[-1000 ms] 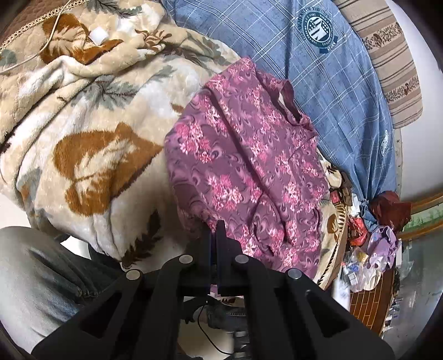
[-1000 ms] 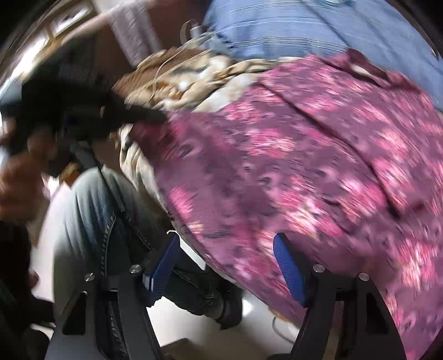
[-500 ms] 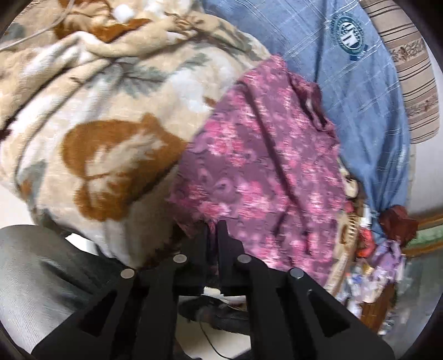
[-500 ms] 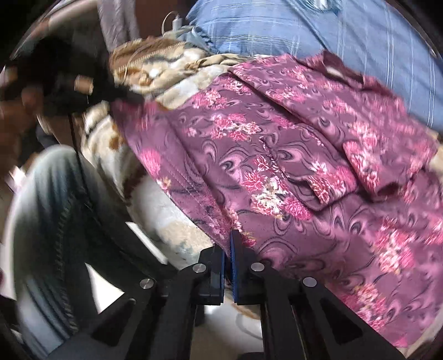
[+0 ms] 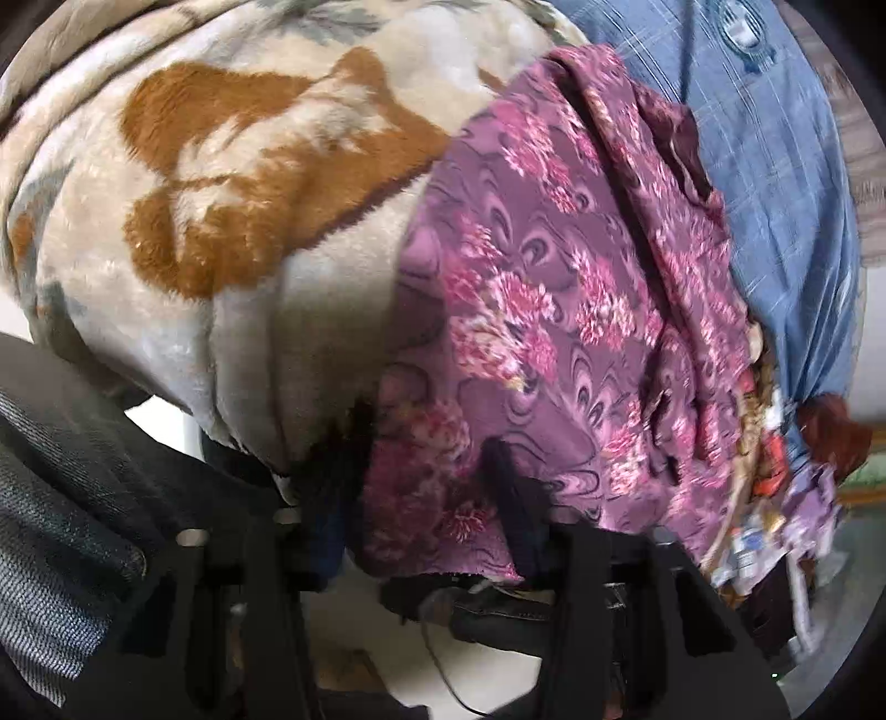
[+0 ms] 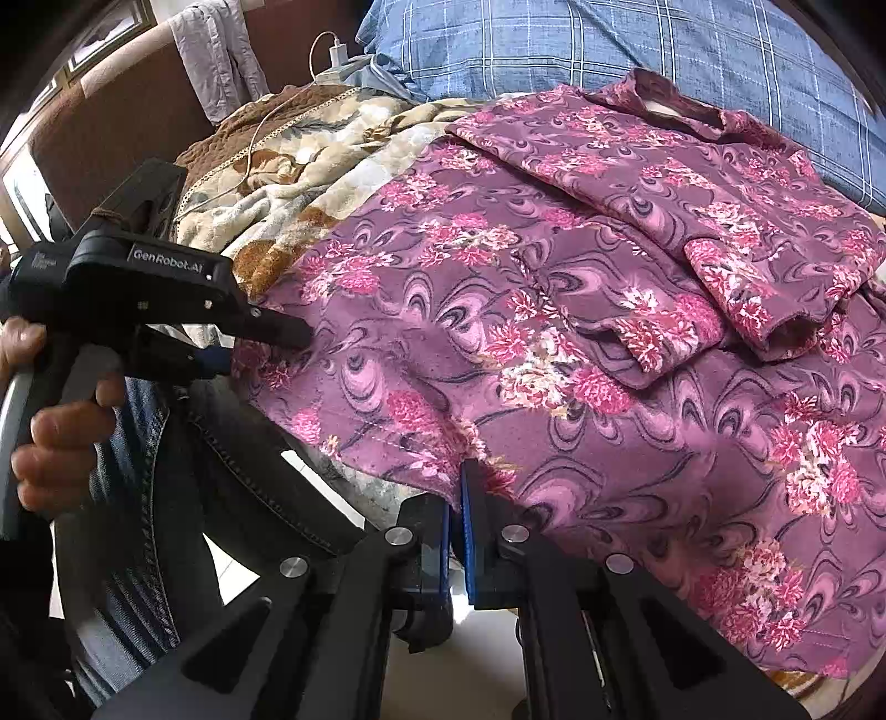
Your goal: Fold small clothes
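A purple floral garment [image 5: 554,277] [image 6: 554,332] lies spread on the bed, with both sleeves folded across its front. My left gripper [image 5: 426,465] [image 6: 260,349] is at the garment's near left corner. Its jaws are opening, and the corner cloth lies between the fingers [image 5: 509,487] without being pinched. One finger rests on top of the cloth and the other sits beneath the edge. A hand [image 6: 61,421] holds this tool. My right gripper [image 6: 458,498] is shut on the garment's front hem, with the cloth caught between its blue pads.
Under the garment is a cream fleece blanket with brown leaves [image 5: 221,194] [image 6: 288,183]. Blue checked bedding [image 5: 775,166] [image 6: 554,50] lies behind. The person's jeans [image 5: 55,526] [image 6: 166,471] press against the bed edge. A charger cable [image 6: 332,50] sits at the headboard, and clutter [image 5: 775,498] is beside the bed.
My left gripper dropped down to the garment's corner and its shut jaws parted around the cloth. My right gripper went from wide open to shut on the front hem.
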Demonstrator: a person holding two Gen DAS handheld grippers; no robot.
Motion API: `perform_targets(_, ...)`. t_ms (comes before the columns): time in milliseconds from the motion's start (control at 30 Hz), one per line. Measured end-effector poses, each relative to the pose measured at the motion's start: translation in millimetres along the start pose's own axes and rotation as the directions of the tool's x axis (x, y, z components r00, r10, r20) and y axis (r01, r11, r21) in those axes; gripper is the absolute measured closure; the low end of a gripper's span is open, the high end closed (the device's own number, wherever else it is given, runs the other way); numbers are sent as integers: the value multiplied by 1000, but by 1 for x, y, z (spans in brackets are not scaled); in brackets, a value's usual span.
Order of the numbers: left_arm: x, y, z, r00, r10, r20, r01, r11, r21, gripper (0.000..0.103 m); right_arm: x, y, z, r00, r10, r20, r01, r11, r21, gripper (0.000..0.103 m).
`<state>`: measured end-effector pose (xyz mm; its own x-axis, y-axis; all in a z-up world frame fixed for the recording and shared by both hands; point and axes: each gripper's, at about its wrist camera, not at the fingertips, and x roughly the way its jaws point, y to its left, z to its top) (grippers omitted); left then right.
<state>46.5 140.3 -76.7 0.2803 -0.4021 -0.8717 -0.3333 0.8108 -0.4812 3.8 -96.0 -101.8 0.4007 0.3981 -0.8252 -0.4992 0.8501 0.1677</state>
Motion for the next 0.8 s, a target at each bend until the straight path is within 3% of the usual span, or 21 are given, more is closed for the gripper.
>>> perform_targets(33,-1,-1,-1,1000,-18,-13,18,1000,5,96,1,0,0,1000,-1,-2,1,1000,1,100)
perform_targets(133,-26,-2,0,996,-88,16,88,996,-26,97,1,-1,-1,1000,0,0,0,1000,2,96)
perform_targets(200,-51,-3,5,983,-179,44,181,983,-44,97,-4,1,-2,1000,16,13,-16,1000,-11,92)
perform_targets(300,-73,-8,18,959,-279,47,281,958,-58,97,-4,4,-5,999,32,13,-32,999,-28,80)
perform_targets(367,-75,-14,24,956,-291,42,293,954,-57,97,-2,3,-7,999,43,16,-42,999,-13,70)
perform_targets(433,-74,-18,30,957,-288,32,289,955,-71,97,-1,8,-8,1000,1,24,0,999,-45,53)
perform_targets(467,-72,-21,34,952,-305,17,306,948,-90,97,0,12,-9,999,-27,26,28,998,-64,52)
perform_targets(600,-71,-31,43,955,-297,12,297,950,-93,97,6,12,-13,983,-181,24,182,979,-93,52)
perform_targets(667,-69,-33,47,956,-292,12,292,952,-93,97,6,6,-13,967,-253,25,255,964,-75,58)
perform_targets(733,-68,-29,49,961,-275,13,275,957,-95,97,4,-2,-13,964,-267,9,268,962,-46,78)
perform_targets(800,-65,-27,50,963,-269,8,269,958,-100,97,1,-8,-15,961,-275,-3,275,961,-33,86)
